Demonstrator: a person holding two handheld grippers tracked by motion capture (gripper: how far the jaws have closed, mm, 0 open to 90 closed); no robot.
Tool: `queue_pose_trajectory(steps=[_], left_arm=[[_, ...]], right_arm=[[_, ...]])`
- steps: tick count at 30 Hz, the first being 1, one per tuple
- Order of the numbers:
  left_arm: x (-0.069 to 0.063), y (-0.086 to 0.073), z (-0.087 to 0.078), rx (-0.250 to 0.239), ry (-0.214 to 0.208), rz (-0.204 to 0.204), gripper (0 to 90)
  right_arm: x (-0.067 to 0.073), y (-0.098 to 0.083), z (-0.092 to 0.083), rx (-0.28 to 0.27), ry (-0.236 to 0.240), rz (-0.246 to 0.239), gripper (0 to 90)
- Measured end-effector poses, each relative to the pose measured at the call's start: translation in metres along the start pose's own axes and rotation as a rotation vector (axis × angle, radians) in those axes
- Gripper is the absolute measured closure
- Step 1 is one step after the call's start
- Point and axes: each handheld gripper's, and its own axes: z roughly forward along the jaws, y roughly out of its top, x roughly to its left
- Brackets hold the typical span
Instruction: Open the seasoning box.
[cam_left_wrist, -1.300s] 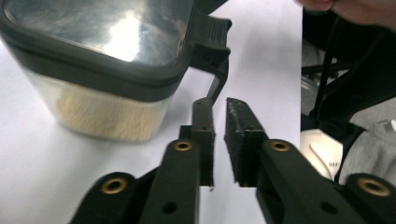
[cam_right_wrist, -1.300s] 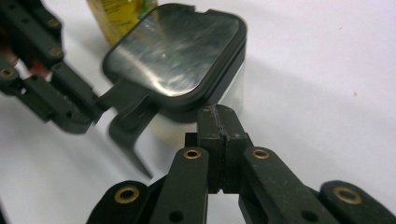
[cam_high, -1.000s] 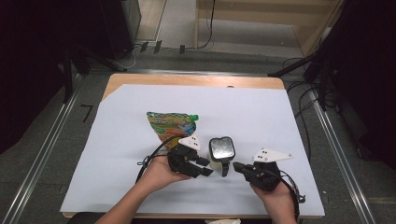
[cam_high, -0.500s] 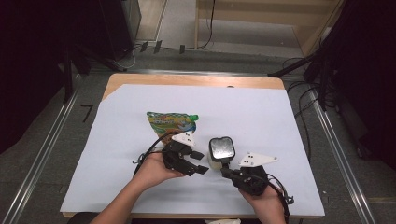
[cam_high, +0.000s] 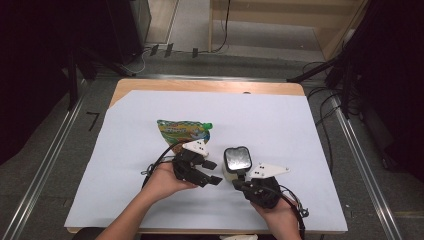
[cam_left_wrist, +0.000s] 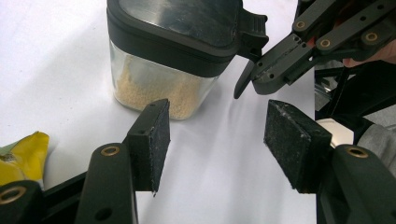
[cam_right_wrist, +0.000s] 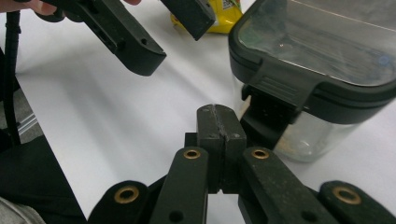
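A clear container (cam_high: 237, 160) with a black lid stands on the white sheet, with beige grains in its bottom (cam_left_wrist: 159, 93). My left gripper (cam_high: 214, 172) is just left of it. Its jaws have just been opening and stand open with nothing between the pads (cam_left_wrist: 154, 133). My right gripper (cam_high: 240, 183) comes from the near side and is shut, empty. Its tips (cam_right_wrist: 217, 133) are close beside the lid's latch tab (cam_right_wrist: 280, 88); I cannot tell whether they touch. From the left gripper view the right gripper (cam_left_wrist: 243, 86) points at that tab.
A colourful snack pouch (cam_high: 182, 131) with a green cap lies flat behind the left gripper; its yellow edge (cam_left_wrist: 21, 154) is at the lower left in the left gripper view. The white sheet (cam_high: 280, 125) covers the table, whose wooden far edge (cam_high: 210, 86) is bare.
The right gripper has slid left, up to the near side of the container. The left gripper's jaws have spread wider, and that hand has shifted slightly left.
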Motion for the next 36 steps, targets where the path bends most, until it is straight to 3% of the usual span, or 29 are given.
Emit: queue_pose_trajectory(steps=[10,21,36], left_arm=[[0.000,0.000,0.000,0.004,0.003,0.002,41.4],[0.000,0.000,0.000,0.004,0.002,0.004,41.4],[-0.002,0.000,0.006,0.011,0.002,0.017,41.2]], right_arm=[[0.002,-0.001,0.004,0.020,0.002,-0.008,90.0],[-0.004,-0.005,0.000,0.031,-0.012,0.015,90.0],[-0.032,-0.012,-0.019,0.020,-0.046,0.061,90.0]])
